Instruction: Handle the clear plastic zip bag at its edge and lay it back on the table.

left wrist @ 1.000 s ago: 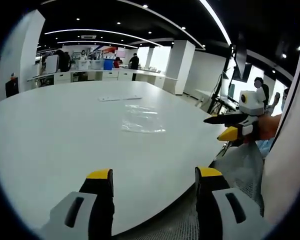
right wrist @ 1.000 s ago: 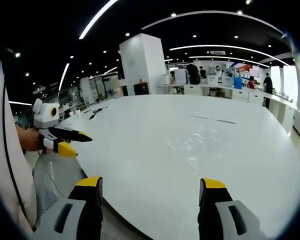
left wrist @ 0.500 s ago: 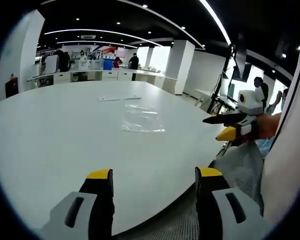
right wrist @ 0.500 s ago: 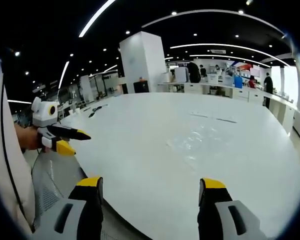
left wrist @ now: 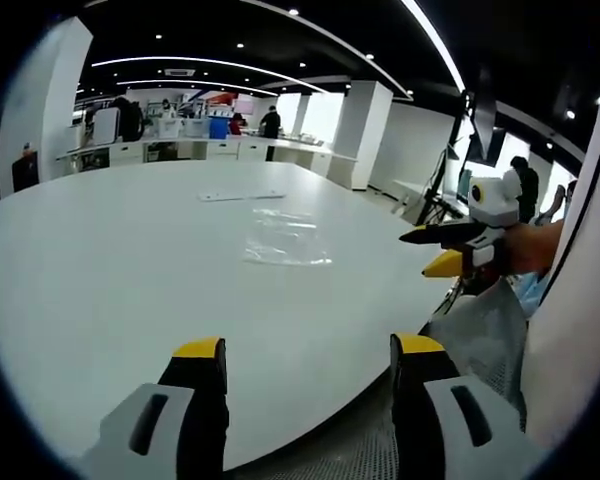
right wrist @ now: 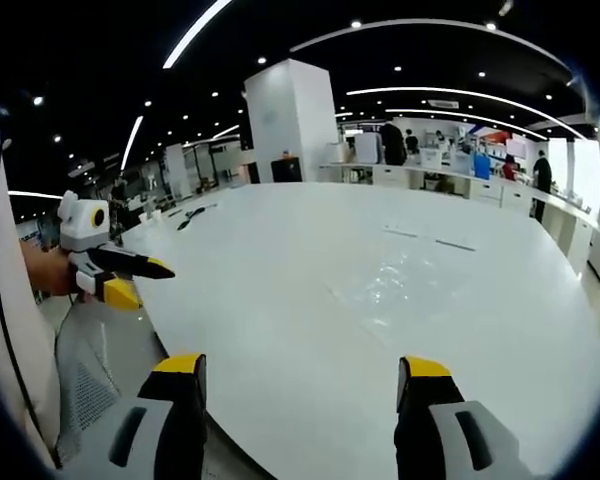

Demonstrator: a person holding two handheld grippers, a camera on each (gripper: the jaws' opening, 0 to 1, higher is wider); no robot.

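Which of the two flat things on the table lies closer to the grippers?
The clear plastic zip bag; the thin white strip lies beyond it, farther across the table.

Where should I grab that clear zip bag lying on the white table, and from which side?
The clear zip bag lies flat on the table, so probably pinch its near edge, coming in low from the person's side with the right tool, which faces it.

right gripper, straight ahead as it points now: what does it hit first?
Probably bare white table. The right gripper is open at the table's near edge, and the clear zip bag lies farther along, slightly right. Depth is unclear.
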